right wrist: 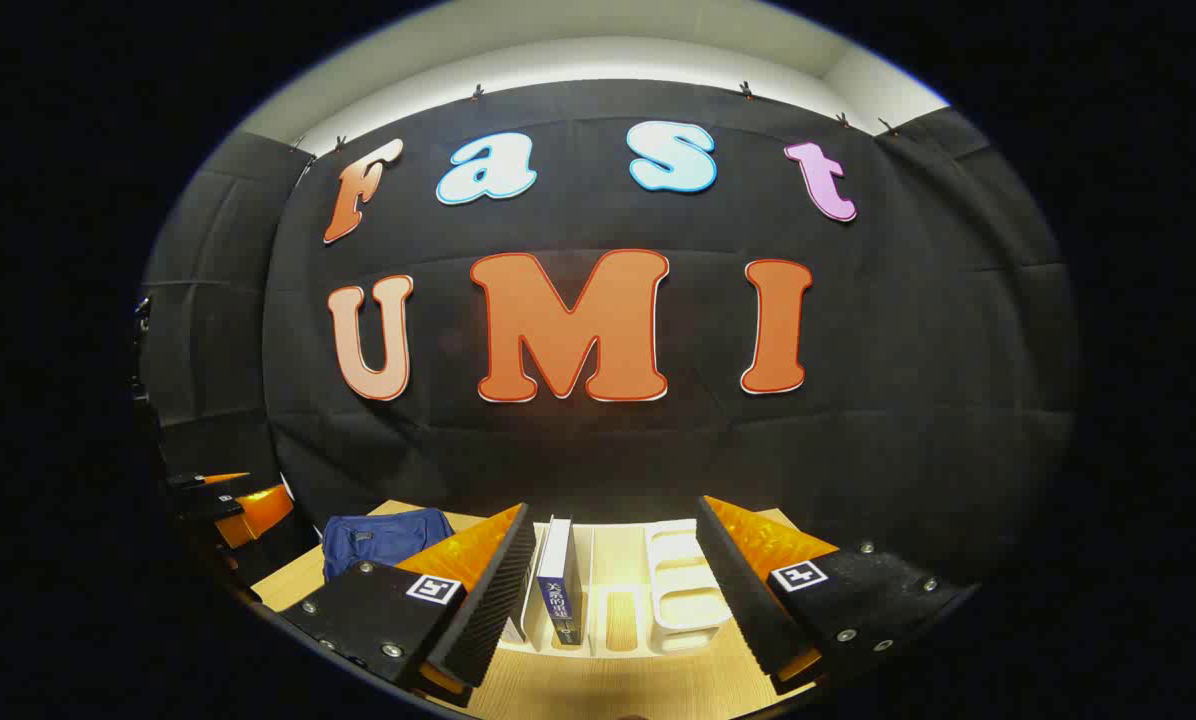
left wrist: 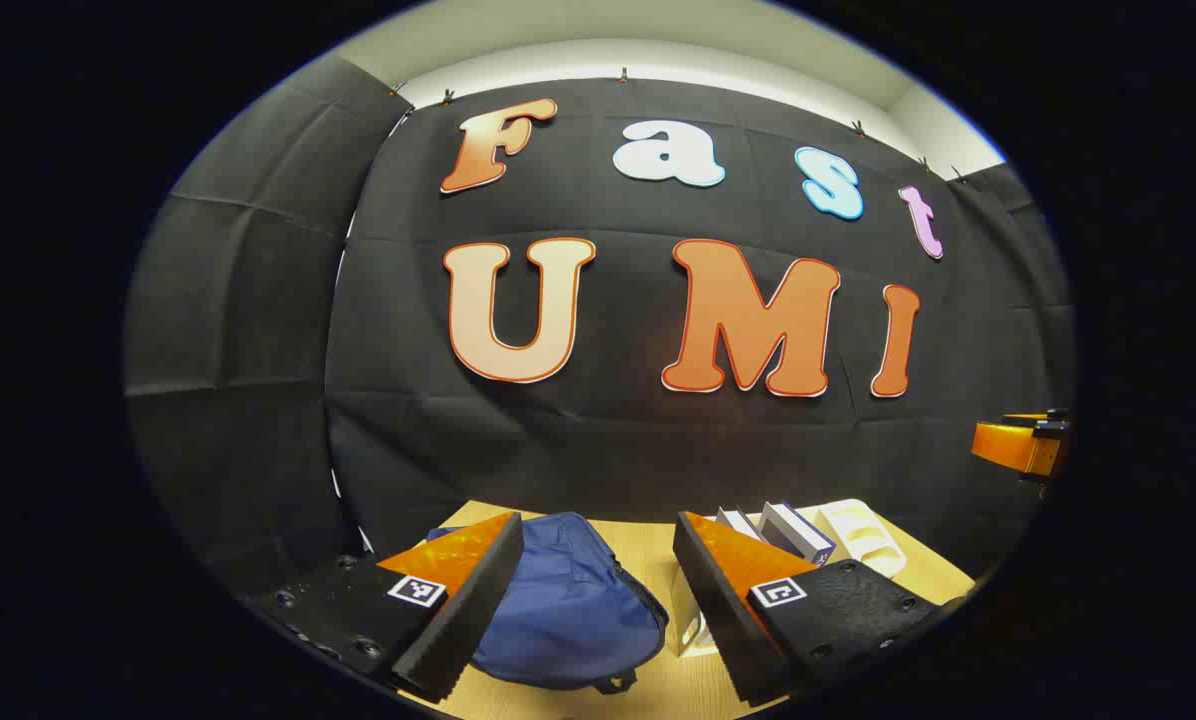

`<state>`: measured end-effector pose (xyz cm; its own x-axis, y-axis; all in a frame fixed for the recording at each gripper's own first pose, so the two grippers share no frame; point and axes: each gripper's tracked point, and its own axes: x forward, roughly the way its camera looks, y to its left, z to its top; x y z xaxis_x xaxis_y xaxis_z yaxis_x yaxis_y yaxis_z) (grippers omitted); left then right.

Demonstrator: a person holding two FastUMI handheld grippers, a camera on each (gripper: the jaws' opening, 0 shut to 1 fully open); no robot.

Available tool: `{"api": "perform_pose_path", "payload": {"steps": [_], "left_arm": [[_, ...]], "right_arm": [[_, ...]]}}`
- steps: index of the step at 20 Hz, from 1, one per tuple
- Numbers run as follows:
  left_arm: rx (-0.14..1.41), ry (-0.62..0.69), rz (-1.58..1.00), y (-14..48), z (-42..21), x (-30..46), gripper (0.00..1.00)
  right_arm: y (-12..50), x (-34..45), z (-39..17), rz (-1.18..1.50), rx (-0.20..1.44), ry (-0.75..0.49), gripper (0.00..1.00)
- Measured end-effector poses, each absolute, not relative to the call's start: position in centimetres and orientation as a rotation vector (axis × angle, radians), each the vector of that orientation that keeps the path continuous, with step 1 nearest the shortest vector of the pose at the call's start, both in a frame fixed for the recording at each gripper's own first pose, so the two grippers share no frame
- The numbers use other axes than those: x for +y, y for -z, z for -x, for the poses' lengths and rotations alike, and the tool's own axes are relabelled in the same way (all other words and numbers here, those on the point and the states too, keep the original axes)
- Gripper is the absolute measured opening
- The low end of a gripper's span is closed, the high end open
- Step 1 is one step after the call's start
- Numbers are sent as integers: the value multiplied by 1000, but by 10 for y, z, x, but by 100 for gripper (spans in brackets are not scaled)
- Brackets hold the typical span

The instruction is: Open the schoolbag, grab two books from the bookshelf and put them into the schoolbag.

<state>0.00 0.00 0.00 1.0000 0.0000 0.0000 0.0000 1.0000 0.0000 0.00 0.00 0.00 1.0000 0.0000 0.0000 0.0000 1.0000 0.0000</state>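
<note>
Left gripper view has the left gripper raised above the wooden table, aimed level at the booth wall, its fingers spread wide with nothing between them. Low in the frame, the blue schoolbag lies slumped on the table in the gap between the fingers, beyond the tips and untouched. Right of it, behind the right-hand finger, books lean in a white bookshelf. At the right edge, part of the other gripper shows.

Right gripper view has the schoolbag at lower left, beyond the left-hand finger. The right gripper hangs released and empty; between its fingers stands a dark-spined book, upright in the bookshelf, apart from both fingers.
</note>
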Motion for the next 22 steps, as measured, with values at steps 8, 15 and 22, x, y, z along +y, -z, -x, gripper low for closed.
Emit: {"api": "perform_pose_path", "payload": {"steps": [8,15,22], "left_arm": [[-79,26,53,-21,16,-6,94],[-171,-60,101,-45,22,10,94],[-151,-36,112,-45,20,5,94]], "right_arm": [[2,-2,6,7,1,3,97],[-1,-1,9,1,-3,-6,97],[-3,-6,9,-8,-7,1,97]]}}
